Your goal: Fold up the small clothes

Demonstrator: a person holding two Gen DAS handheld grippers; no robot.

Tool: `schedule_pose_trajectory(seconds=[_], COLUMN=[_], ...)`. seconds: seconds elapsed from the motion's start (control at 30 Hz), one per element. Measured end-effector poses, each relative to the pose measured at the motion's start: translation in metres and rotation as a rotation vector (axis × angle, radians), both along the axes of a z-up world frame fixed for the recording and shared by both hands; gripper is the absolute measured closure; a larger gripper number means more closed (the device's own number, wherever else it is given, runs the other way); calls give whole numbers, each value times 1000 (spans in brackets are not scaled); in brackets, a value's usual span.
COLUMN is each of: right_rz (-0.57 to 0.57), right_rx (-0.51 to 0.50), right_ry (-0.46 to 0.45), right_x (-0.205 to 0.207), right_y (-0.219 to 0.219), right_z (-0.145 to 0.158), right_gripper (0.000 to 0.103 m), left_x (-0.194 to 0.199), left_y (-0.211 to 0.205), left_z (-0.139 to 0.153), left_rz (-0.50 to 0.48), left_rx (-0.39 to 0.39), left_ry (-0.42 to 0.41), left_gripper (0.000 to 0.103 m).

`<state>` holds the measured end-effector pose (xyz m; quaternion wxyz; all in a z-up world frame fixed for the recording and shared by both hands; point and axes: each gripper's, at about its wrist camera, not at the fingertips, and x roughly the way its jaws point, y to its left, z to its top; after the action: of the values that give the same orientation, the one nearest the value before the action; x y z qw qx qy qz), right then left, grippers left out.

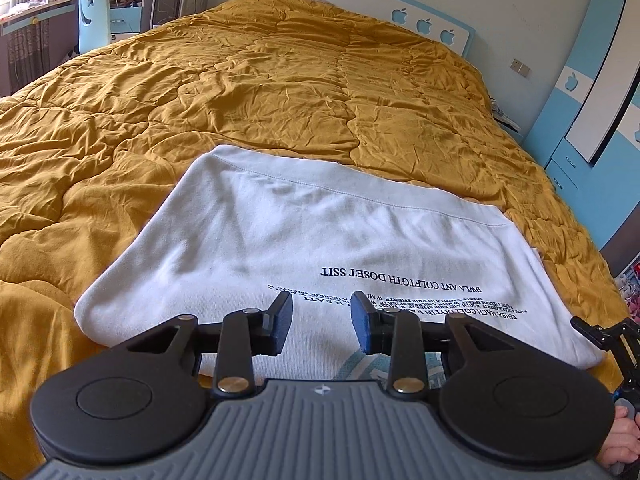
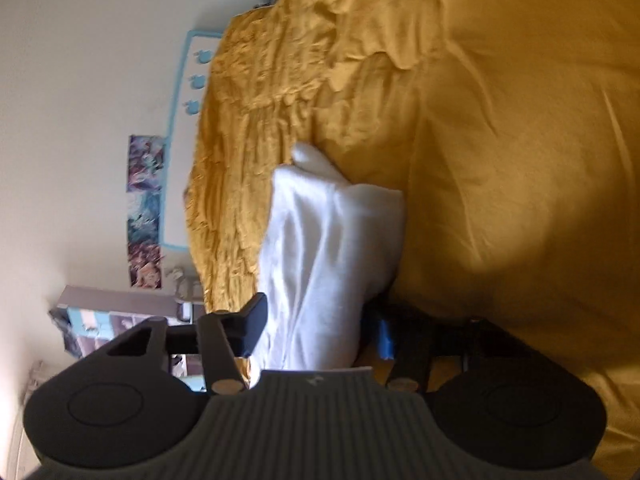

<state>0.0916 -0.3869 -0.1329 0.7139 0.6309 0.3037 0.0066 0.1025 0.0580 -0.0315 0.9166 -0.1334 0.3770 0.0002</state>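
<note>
A white T-shirt (image 1: 304, 240) is lying flat on the yellow quilt (image 1: 280, 80) of a bed, already folded in to a neat shape. It is resting there because the quilt is giving it a soft, wide place to be folded on. Its long side is running from left to right across the left wrist view. The hem is pointing away toward the headboard (image 1: 360, 8), and the black words (image 1: 400, 280) are reading upside down, so the top of the shirt is lying near the person.

The left gripper (image 1: 320, 320) is hovering just over the near edge of the shirt. Its two fingers are standing apart and nothing is between them, so it is looking ready to take the edge.

The right gripper (image 2: 316, 328) is turned on its side at the shirt's end. White cloth is bunching up between its fingers, likely to lift that end over for the next fold. The picture is blurry, so I cannot tell if the pads are pressing on the cloth
</note>
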Motion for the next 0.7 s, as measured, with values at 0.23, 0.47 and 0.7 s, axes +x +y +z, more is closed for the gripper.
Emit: schedule_pose_trajectory(seconds=[0.23,0.47,0.7], right_rz=[-36,-98,-67], right_rx=[61,57,-88], right_ry=[5,68,-4], right_x=[19,17,19], right_y=[9,11,18], right_z=[-4,-12,11], right_gripper=[53,90,93], left_x=[-3,-6,-13], left_y=[2,-2,1], left_z=[-2,-2,-2], left_rz=[0,-13,-32], left_rx=[-6,2,1], left_ry=[-1,-1,-57], left_gripper=[64,64,64])
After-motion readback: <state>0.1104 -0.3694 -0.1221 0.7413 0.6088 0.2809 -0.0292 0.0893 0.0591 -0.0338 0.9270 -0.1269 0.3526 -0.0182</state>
